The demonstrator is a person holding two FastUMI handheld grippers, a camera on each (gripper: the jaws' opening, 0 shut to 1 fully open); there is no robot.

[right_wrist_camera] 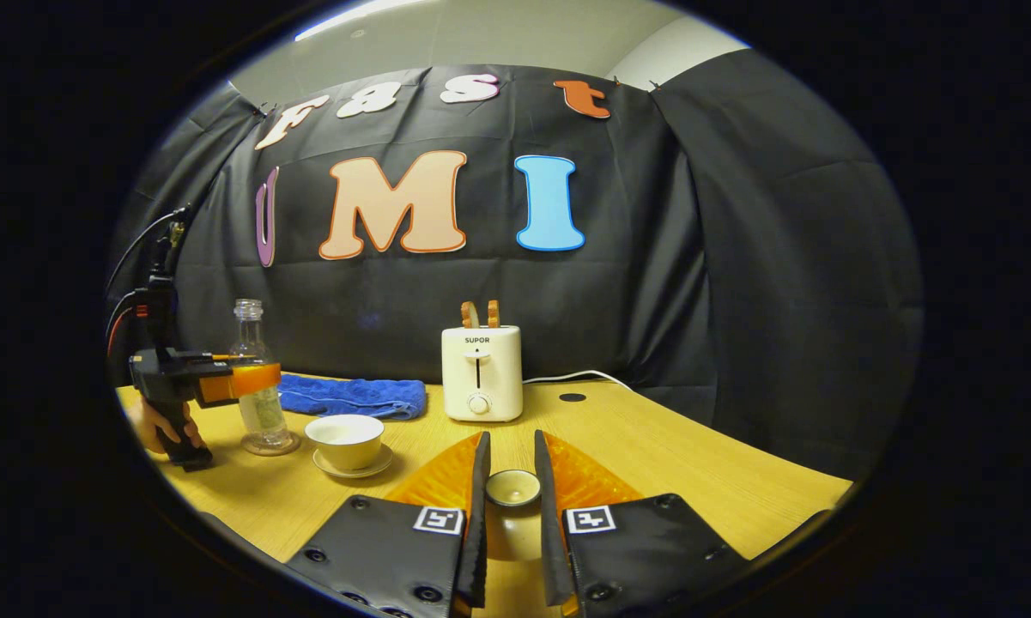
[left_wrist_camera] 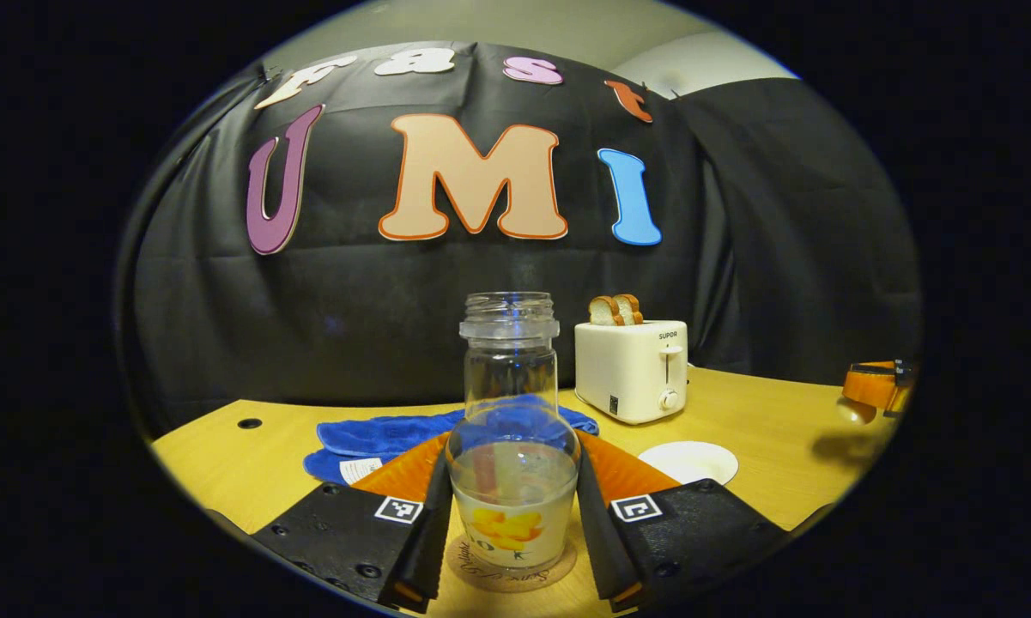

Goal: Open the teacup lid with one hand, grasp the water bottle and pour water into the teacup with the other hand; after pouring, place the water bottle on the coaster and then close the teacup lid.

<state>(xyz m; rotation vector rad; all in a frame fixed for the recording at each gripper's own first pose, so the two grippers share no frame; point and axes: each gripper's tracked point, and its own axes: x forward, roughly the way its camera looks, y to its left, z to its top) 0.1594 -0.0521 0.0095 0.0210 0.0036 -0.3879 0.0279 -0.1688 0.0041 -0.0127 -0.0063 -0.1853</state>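
Note:
A clear glass water bottle (left_wrist_camera: 510, 403) with no cap stands upright on a round cork coaster (left_wrist_camera: 510, 568), holding some water. My left gripper (left_wrist_camera: 511, 451) is shut on the bottle's wide lower body, one finger on each side. In the right gripper view, the same bottle (right_wrist_camera: 251, 343) and left gripper (right_wrist_camera: 253, 379) are at far left, held by a hand (right_wrist_camera: 156, 427). The white teacup (right_wrist_camera: 344, 438) sits uncovered on its saucer (right_wrist_camera: 354, 470), right of the bottle. My right gripper (right_wrist_camera: 512, 435) is shut on the teacup lid (right_wrist_camera: 513, 487), held above the table.
A cream toaster (right_wrist_camera: 481, 373) with two bread slices stands at the back, its cable trailing right. A blue towel (right_wrist_camera: 352, 396) lies behind the cup and bottle. The wooden table (right_wrist_camera: 695, 463) has a cable hole (right_wrist_camera: 572, 397) near the back.

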